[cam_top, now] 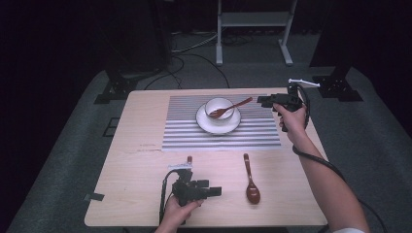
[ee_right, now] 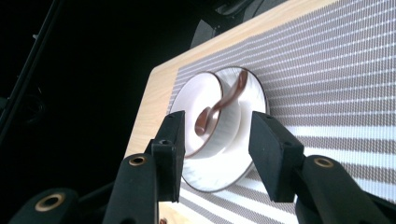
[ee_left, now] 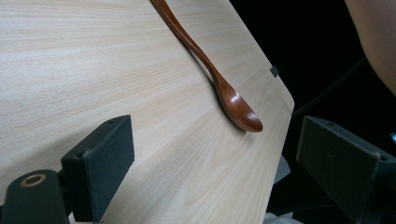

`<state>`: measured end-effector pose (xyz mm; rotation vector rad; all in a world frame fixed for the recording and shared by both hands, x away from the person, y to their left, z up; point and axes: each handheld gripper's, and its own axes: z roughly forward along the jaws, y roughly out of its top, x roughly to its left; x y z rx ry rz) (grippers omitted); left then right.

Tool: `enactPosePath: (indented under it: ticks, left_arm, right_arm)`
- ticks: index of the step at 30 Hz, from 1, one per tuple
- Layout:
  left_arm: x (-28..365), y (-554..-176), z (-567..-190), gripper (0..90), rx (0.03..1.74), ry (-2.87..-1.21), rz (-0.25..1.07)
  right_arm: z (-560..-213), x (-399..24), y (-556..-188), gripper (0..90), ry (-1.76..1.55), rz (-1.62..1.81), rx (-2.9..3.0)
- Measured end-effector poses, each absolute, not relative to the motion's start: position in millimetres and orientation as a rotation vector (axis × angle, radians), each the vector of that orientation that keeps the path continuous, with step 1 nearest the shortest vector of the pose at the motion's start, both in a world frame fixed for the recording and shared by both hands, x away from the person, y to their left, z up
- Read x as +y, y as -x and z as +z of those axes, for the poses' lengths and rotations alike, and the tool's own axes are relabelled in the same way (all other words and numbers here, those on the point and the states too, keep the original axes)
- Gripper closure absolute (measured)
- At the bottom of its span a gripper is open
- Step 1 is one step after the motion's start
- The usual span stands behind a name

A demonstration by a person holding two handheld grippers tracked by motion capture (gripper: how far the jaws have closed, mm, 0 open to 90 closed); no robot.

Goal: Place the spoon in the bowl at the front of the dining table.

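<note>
A white bowl [cam_top: 218,103] stands on a white saucer [cam_top: 232,127] on a striped placemat [cam_top: 194,131]. A brown wooden utensil [cam_top: 231,109] rests in it, its handle pointing right. My right gripper [cam_top: 262,101] hovers just right of that handle's end, open, with nothing between the pads. The right gripper view shows the jaws [ee_right: 217,119] apart, with the bowl [ee_right: 205,93] and utensil [ee_right: 219,105] beyond them. A brown spoon [cam_top: 251,187] lies on the bare wood near the front edge. My left gripper [cam_top: 216,191] sits left of it, open and empty [ee_left: 217,126], with the spoon [ee_left: 233,100] ahead.
The wooden table [cam_top: 141,160] stands on a grey carpet. Black stand bases [cam_top: 116,87] [cam_top: 337,87] and a metal frame [cam_top: 252,29] sit behind it, with cables on the floor. A piece of tape [cam_top: 94,196] sticks out at the front left corner.
</note>
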<state>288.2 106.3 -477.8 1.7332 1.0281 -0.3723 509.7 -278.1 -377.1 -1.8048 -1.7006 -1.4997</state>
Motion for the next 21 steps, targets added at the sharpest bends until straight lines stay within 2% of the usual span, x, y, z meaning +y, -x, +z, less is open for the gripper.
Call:
enactPosePath:
  ticks: [21]
  left_arm:
    - [108,-286,-477,10.1,1.021,-1.742,-0.357]
  right_arm:
    - [-394,-282,-481,52.6,1.766,-1.411,-1.783]
